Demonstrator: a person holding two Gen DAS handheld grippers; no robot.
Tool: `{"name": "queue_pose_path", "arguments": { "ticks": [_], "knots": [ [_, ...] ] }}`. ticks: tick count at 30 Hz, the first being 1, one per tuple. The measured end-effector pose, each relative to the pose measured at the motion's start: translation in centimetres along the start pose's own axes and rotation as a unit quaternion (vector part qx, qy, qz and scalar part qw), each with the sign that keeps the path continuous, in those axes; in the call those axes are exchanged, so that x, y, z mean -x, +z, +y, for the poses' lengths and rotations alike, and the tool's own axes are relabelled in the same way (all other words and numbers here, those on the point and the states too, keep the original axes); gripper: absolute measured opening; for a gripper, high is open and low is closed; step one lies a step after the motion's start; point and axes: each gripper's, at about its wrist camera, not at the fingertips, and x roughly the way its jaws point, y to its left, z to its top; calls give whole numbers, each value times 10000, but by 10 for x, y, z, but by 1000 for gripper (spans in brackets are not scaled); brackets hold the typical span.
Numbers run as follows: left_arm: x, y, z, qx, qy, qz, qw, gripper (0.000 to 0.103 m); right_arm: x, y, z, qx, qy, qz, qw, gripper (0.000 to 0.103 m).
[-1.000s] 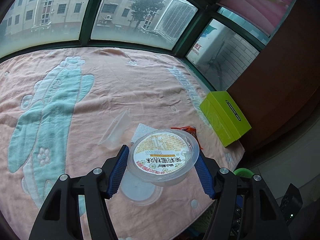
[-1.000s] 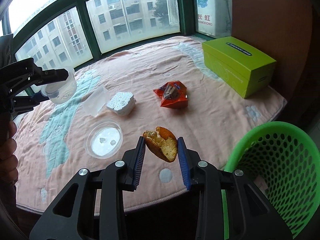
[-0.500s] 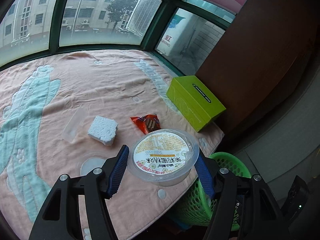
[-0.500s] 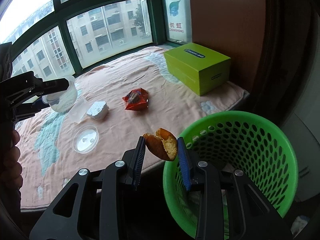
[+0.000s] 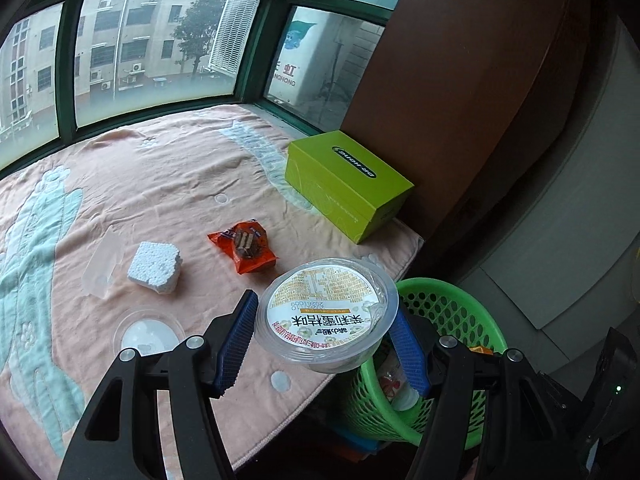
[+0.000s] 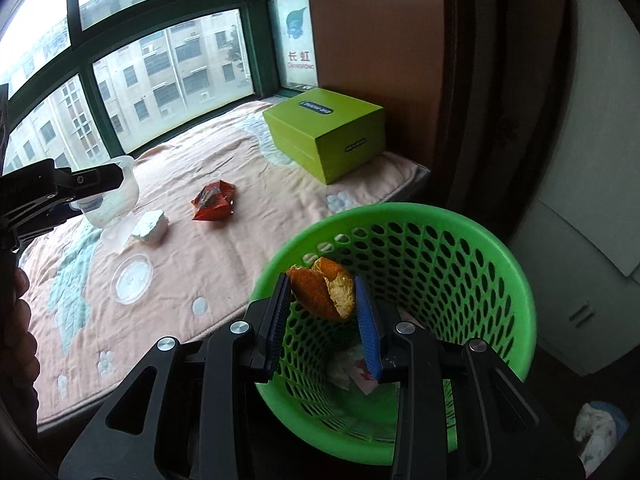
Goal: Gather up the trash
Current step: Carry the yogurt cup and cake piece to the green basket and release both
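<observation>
My left gripper point(image 5: 326, 330) is shut on a clear plastic cup with a printed lid point(image 5: 326, 314), held over the blanket's edge beside the green mesh basket point(image 5: 452, 312). In the right wrist view that cup point(image 6: 114, 200) shows at the far left in the same gripper. My right gripper point(image 6: 322, 308) is shut on a piece of orange peel point(image 6: 324, 294) and hangs over the mouth of the basket point(image 6: 460, 236), which holds some paper scraps. On the blanket lie an orange snack wrapper point(image 5: 246, 246), a white foam block point(image 5: 154, 266), a clear lid point(image 5: 146, 332) and a clear plastic piece point(image 5: 100, 268).
A lime-green box point(image 5: 346, 184) sits at the blanket's far right corner against a brown panel point(image 5: 460, 80). Green-framed windows point(image 5: 160, 44) close off the back. White cabinets point(image 6: 592, 240) stand right of the basket. A person's hand point(image 6: 18, 320) shows at the left edge.
Both grippers swung right, away from the middle of the blanket. The basket came into view, and the right gripper with the peel now hangs over it. Both grips are unchanged.
</observation>
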Motion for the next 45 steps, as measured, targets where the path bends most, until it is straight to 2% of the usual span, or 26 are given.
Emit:
{"name": "queue_pose_path", "arguments": {
  "ticks": [14, 17, 26, 30, 45],
  "knots": [
    [-10, -7, -46, -461, -148, 90, 9988, 62, 11, -7, -42, -450, -332, -42, 9984, 37],
    [-13, -8, -54, -554, -182, 105, 9982, 62, 14, -7, -47, -493, -360, -77, 9981, 47],
    [-20, -13, -76, -794, -286, 203, 9962, 62, 22, -9, -59, -611, -488, -145, 9968, 56],
    [-24, -17, -86, -911, -295, 260, 9951, 62, 26, -10, -65, -681, -595, -181, 9957, 64],
    [-43, -33, -115, -1261, -298, 540, 9901, 63, 38, -15, -82, -909, -734, -270, 9928, 70]
  ]
}}
